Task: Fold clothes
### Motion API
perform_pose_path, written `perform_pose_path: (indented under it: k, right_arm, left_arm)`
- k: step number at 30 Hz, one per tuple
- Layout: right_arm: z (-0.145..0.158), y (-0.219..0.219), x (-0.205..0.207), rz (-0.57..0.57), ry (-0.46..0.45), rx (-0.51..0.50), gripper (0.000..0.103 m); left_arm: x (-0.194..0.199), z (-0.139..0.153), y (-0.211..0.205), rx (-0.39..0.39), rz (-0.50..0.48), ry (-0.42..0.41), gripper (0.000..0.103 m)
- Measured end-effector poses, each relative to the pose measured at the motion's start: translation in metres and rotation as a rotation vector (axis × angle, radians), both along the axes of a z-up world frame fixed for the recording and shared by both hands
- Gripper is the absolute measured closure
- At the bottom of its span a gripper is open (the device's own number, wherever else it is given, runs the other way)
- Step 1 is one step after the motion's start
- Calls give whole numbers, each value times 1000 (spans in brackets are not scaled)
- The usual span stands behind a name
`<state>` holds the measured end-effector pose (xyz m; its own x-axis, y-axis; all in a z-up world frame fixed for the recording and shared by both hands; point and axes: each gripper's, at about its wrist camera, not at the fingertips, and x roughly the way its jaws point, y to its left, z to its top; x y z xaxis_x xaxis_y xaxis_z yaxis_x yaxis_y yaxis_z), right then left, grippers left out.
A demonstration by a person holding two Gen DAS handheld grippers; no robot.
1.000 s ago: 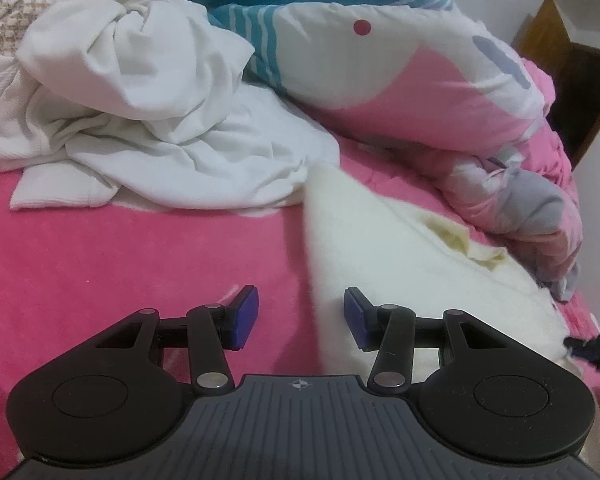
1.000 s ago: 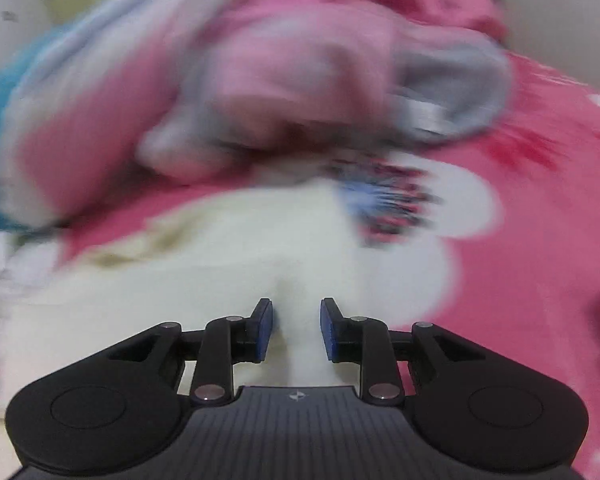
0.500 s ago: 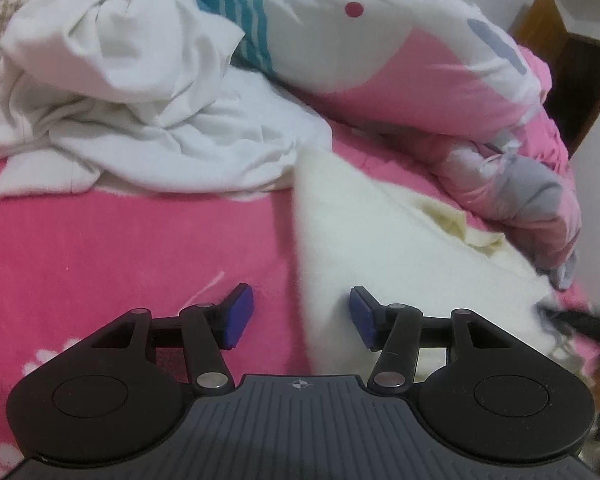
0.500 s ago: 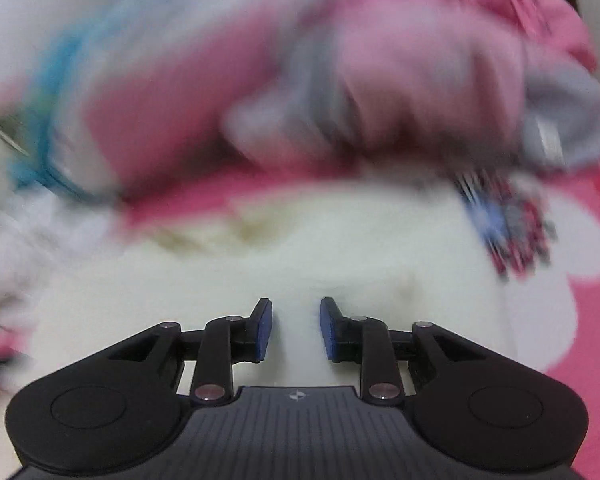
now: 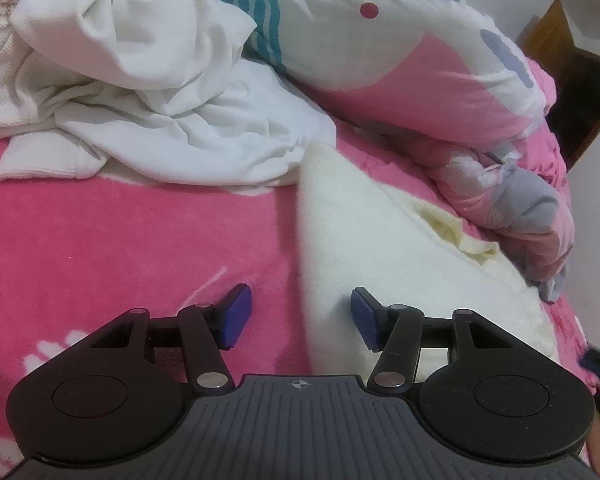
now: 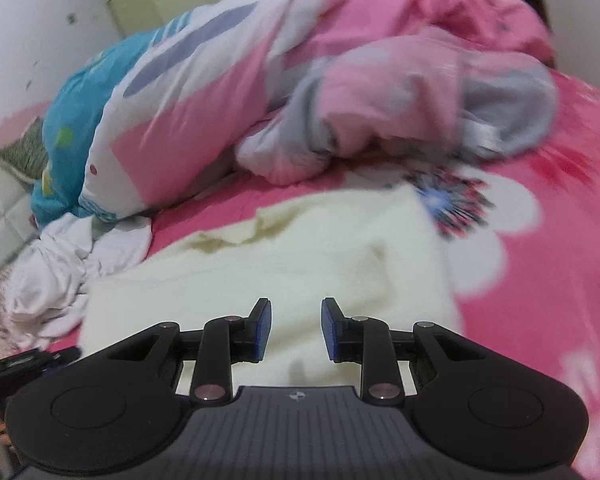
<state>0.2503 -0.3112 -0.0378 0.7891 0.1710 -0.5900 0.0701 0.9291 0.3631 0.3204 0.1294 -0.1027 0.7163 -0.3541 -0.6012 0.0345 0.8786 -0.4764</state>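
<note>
Biggest thing here is the bed with its pink flowered fleece blanket (image 5: pixel 100 248), and a bunched-up pink, white and teal quilt (image 5: pixel 420 80) heaped along the far side. Next down, a crumpled pile of white clothes (image 5: pixel 160 100) sits on the blanket just left of the quilt. The cream fuzzy folded garment (image 6: pixel 300 264) lies flat on the blanket in front of the quilt, its far corner almost touching the white pile. The left tool (image 5: pixel 300 316) hovers at that garment's left edge, blue pads well apart, gripping nothing. The right tool (image 6: pixel 295 330) is over the garment's near part, narrower gap, jaws opening, nothing pinched between them.
</note>
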Motion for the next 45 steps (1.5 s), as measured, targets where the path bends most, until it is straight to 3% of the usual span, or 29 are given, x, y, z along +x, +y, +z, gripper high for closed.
perform_pose_path:
  k: [6,10,15,21,28,30,34,38,45]
  right_arm:
    - [22,-40,-113,-157,52,27,68]
    - [25,-61,-182,-246,75,1,66]
    - [20,-82,-239,-302,70,40,63]
    - [-9,-98,-263,-275,82,164,61]
    - [-40,-108,-264,-225,67,278,61]
    - [-47,-111,-258,-198,66,305,61]
    - [-57,-118,-242,-174,69,350,65]
    - [-71,-121,-244,-145,84,421,66]
    - [-82,-102,-282,6,102,559,74]
  left_arm:
    - [-24,28,3,6,40,-69,47]
    - [-71,43,1,-3,26,-107,46]
    - [-152,21,11,-33,-34,2,46]
    - [-222,6,29,-131,-61,56,46]
    - [-276,8,10,-176,-160,24,47]
    - [-288,6,0,-154,-162,-13,47]
    - [-296,-2,-1,-189,-150,-21,47]
    - [-300,-8,7,-237,-139,12,55]
    - [-303,-9,1,-198,-148,6,62]
